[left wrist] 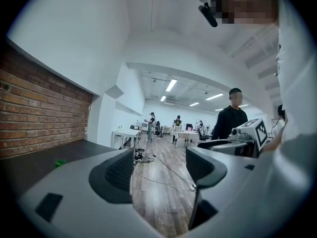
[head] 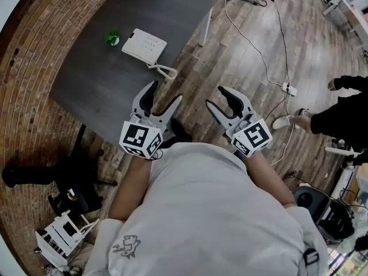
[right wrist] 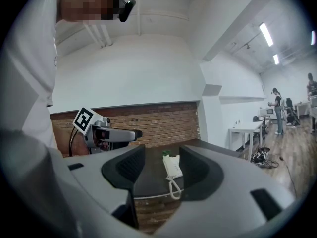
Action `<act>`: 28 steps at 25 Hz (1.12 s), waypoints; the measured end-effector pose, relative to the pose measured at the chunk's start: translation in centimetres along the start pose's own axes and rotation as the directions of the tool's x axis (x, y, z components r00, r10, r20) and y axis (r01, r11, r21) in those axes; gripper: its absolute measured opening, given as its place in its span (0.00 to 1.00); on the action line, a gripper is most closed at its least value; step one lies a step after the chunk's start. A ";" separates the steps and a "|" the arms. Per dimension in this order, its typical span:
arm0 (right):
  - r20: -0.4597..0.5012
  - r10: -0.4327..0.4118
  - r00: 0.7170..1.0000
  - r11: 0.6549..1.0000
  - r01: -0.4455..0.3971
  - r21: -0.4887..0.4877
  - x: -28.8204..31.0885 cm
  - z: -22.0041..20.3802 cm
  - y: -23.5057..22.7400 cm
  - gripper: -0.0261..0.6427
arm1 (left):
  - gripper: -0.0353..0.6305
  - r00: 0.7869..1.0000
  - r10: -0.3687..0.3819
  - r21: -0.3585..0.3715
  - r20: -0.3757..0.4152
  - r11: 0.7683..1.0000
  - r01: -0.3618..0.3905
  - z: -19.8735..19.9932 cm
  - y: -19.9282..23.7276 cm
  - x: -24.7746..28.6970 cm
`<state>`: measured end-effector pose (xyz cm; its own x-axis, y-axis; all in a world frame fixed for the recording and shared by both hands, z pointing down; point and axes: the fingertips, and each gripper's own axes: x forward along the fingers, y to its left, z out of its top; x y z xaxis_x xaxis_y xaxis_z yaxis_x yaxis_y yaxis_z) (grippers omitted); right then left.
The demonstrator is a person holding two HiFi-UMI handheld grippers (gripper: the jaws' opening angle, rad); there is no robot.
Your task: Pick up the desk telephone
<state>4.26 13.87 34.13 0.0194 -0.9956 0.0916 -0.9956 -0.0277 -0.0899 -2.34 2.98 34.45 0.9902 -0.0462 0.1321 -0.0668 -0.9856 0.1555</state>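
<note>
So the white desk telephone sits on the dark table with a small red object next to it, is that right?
Not quite: the small object beside the telephone is green, not red, as the head view shows; the telephone does sit on the dark table.

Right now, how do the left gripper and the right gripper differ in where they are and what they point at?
The left gripper shows over the near edge of the table; the right gripper hangs over the floor beside it. The left gripper view looks down the room, with no phone in it; the right gripper view frames the desk telephone between its jaws, well ahead. Both are open, empty and short of the desk telephone.
</note>
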 end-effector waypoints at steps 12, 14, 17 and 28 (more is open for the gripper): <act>-0.007 0.037 0.999 0.999 -0.037 -0.016 13.5 2.0 -2.4 0.34 | 0.57 0.999 0.030 -0.001 0.039 1.000 -0.030 3.2 12.7 2.8; -0.008 0.056 0.998 0.998 -0.056 -0.017 15.3 2.1 -2.3 0.34 | 0.57 0.998 0.047 -0.011 0.037 0.999 -0.047 3.2 14.5 2.9; -0.019 0.085 0.996 0.996 -0.085 -0.014 17.1 1.8 -2.5 0.34 | 0.57 0.997 0.070 -0.016 0.031 0.997 -0.070 3.0 15.9 2.9; -0.043 0.269 0.962 0.963 -0.269 0.008 23.9 1.6 -5.5 0.34 | 0.57 0.973 0.230 -0.024 0.009 0.973 -0.230 2.9 20.0 4.7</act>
<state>10.30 -9.95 35.24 -0.2535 -0.9614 0.1066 -0.9632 0.2407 -0.1196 1.36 -17.44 35.32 0.9493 -0.2734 0.1555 -0.2957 -0.9442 0.1449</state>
